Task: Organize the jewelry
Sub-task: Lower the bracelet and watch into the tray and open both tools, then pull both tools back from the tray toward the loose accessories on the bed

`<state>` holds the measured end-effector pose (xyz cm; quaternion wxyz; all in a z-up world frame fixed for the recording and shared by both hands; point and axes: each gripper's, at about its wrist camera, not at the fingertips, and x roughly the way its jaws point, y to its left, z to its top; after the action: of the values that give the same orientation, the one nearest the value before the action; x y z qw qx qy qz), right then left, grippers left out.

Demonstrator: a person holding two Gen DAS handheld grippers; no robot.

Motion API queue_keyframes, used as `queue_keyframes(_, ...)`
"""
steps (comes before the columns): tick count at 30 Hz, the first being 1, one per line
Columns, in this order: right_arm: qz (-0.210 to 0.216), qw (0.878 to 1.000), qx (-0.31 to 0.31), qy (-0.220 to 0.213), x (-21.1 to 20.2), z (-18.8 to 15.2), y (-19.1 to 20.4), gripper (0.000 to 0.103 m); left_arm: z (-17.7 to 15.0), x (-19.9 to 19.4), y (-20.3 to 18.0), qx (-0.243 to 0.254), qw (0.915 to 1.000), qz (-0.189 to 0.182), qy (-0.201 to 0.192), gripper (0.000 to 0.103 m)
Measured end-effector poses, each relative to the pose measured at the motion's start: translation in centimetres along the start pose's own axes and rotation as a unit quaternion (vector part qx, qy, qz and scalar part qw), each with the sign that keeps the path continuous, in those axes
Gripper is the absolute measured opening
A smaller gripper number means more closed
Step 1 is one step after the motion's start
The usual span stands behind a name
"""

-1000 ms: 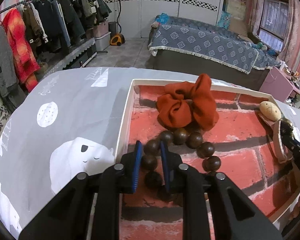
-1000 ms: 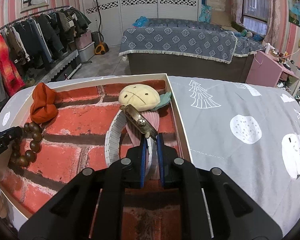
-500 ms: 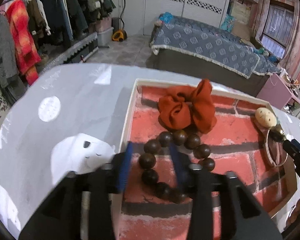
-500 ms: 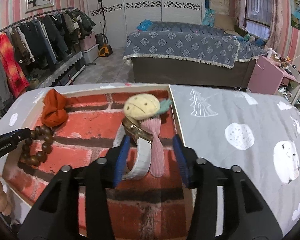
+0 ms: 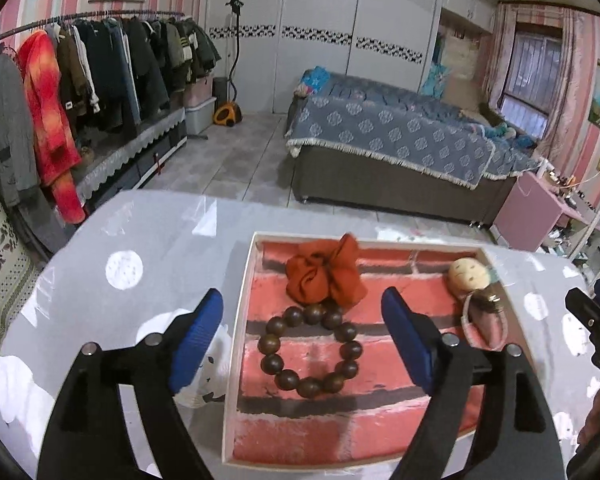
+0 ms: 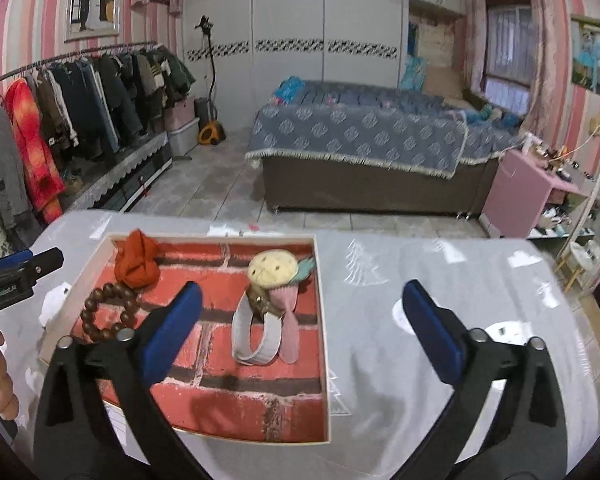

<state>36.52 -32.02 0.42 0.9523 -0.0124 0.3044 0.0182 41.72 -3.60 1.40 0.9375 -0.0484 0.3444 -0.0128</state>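
A shallow white-rimmed tray [image 5: 241,320] [image 6: 321,320] with a red brick-print floor lies on the grey table. In it lie a dark wooden bead bracelet [image 5: 311,351] [image 6: 108,312], an orange scrunchie [image 5: 324,274] [image 6: 137,264], a white-strap watch [image 6: 256,336] [image 5: 482,320] and a cream plush clip [image 6: 272,270] [image 5: 469,274]. My left gripper [image 5: 302,340] is wide open and empty, raised above the bracelet. My right gripper [image 6: 300,328] is wide open and empty, raised above the tray's right edge, near the watch.
The grey tablecloth [image 6: 440,280] with white prints spreads right of the tray. Beyond the table's far edge are a clothes rack [image 5: 80,92], a bed [image 6: 360,136] and a pink side table [image 6: 520,188]. A hand [image 6: 0,384] holds the left gripper.
Both grippers opened wide and drew back and up. The left let go of the bead bracelet and the right let go of the watch; both now lie in the tray.
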Motion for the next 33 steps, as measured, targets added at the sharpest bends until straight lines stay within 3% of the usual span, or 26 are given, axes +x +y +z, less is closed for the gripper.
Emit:
queue_keyframes(2, 0.001, 1.000, -0.001, -0.007, -1.1, 0.3, -0.2, 0.099, 0.3, -0.9, -0.4, 0.012, 0.9999, -0.003, 0.000, 0.090)
queue_keyframes(7, -0.009, 1.000, 0.008, -0.024, -3.7, 0.8, -0.6, 0.099, 0.9, -3.6, -1.4, 0.040, 0.9990, -0.002, -0.019, 0.095)
queue_keyframes(14, -0.015, 0.999, 0.014, -0.034, -4.8, 0.9, 0.9, 0.099, 1.3, -6.6, -1.2, 0.048, 0.9983, -0.011, -0.032, 0.099)
queue_keyframes(19, 0.007, 0.999, 0.013, -0.032, -4.4, 0.7, 2.0, 0.099, 1.4, -6.7, -0.3, 0.046, 0.9987, -0.013, -0.015, 0.099)
queue_keyframes(24, 0.001, 1.000, 0.014, -0.027, -3.6, 0.7, 2.8, 0.099, 1.5, -6.2, 0.2, 0.029, 0.9994, -0.019, -0.002, 0.099)
queue_keyframes(29, 0.009, 0.998, 0.041, -0.042, -5.0, 0.7, 2.6, 0.099, 1.7, -8.3, 0.0, 0.037, 0.9989, -0.009, -0.029, 0.099)
queue_keyframes(33, 0.011, 0.999, 0.035, -0.033, -6.6, -0.4, 2.6, 0.099, 1.0, -9.6, 0.1, 0.032, 0.9991, -0.014, -0.025, 0.099)
